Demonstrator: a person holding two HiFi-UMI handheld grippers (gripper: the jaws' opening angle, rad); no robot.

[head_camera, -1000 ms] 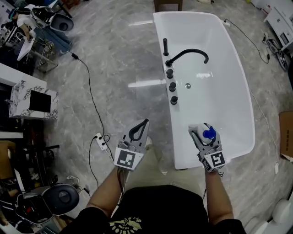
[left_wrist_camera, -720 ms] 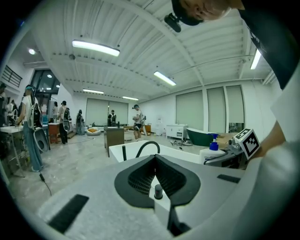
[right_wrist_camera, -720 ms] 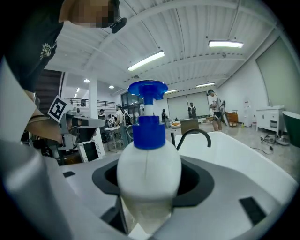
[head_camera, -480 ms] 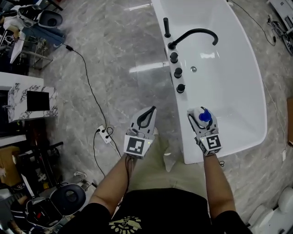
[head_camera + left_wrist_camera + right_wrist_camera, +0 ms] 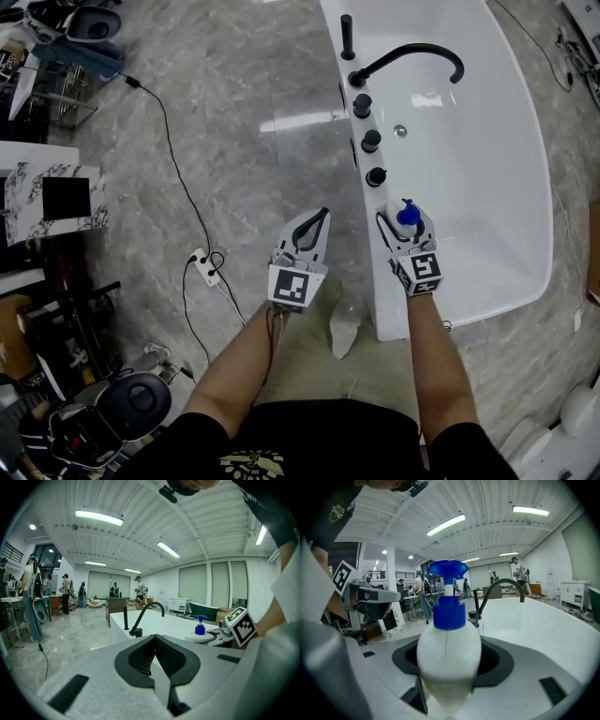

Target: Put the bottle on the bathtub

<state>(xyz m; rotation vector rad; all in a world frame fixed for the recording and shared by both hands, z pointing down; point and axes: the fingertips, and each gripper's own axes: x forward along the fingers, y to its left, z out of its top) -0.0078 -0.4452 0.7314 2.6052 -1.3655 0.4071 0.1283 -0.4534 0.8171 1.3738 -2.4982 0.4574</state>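
Observation:
A white pump bottle with a blue top (image 5: 406, 218) (image 5: 448, 646) sits upright between the jaws of my right gripper (image 5: 403, 225), which is shut on it. The bottle hangs over the near left rim of the white bathtub (image 5: 525, 216), just in front of the black tap knobs (image 5: 375, 176). My left gripper (image 5: 312, 228) is shut with nothing in it, held over the floor to the left of the tub. From the left gripper view the bottle (image 5: 200, 626) shows at the right, beside the tub (image 5: 159, 623).
A black curved spout (image 5: 412, 54) and a black rod (image 5: 347, 36) stand on the tub's left rim. A power strip (image 5: 202, 267) and a black cable (image 5: 178, 159) lie on the grey marble floor at the left. Furniture and gear (image 5: 56, 197) crowd the far left.
Both grippers have moved forward toward the taps. The bottle went from over the tub's near corner to the rim just before the knobs.

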